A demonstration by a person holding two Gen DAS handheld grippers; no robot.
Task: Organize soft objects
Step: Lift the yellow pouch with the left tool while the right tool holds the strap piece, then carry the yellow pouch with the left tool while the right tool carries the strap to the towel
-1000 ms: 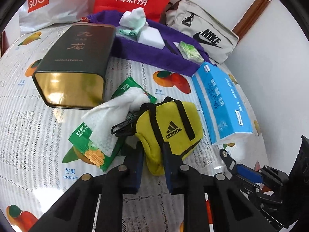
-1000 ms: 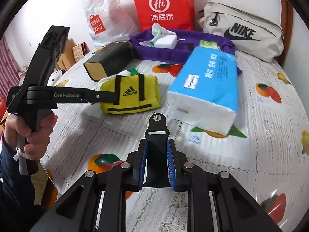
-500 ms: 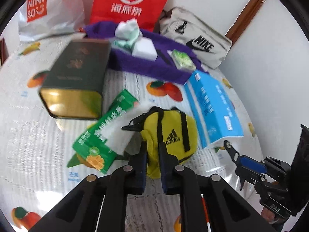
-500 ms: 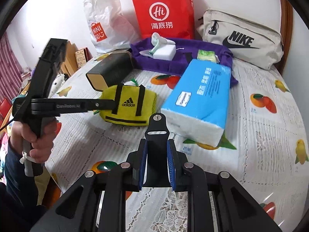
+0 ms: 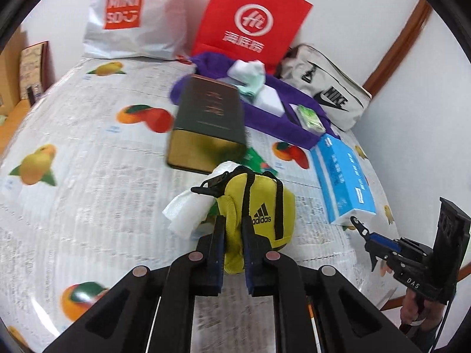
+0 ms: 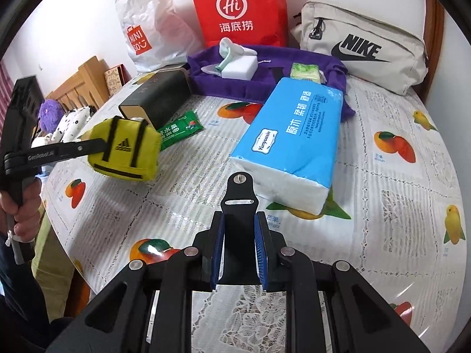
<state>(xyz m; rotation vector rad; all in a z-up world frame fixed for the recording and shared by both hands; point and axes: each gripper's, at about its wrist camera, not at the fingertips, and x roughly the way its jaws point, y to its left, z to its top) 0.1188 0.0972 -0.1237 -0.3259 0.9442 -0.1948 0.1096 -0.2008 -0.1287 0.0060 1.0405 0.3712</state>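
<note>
My left gripper (image 5: 232, 229) is shut on a small yellow Adidas pouch (image 5: 265, 211) and holds it lifted above the table; it also shows in the right wrist view (image 6: 123, 150). A white tissue (image 5: 188, 209) hangs at the pouch's left side. My right gripper (image 6: 239, 235) is shut on a black clip-shaped piece (image 6: 239, 206) and hovers above the table in front of the blue tissue pack (image 6: 291, 144). A purple cloth tray (image 6: 265, 79) at the back holds a white sponge (image 6: 238, 69), a pale cloth and a green packet (image 6: 304, 72).
A dark tin box (image 5: 209, 120) lies in the middle, a green wipes packet (image 6: 179, 129) beside it. A red bag (image 6: 238, 8), a white Miniso bag (image 6: 147, 29) and a beige Nike bag (image 6: 362, 50) stand along the wall. The table edge is at left.
My left gripper has closed on the yellow pouch and lifted it up and left off the table, with the tissue clinging. The green wipes packet stayed behind. My right gripper barely moved.
</note>
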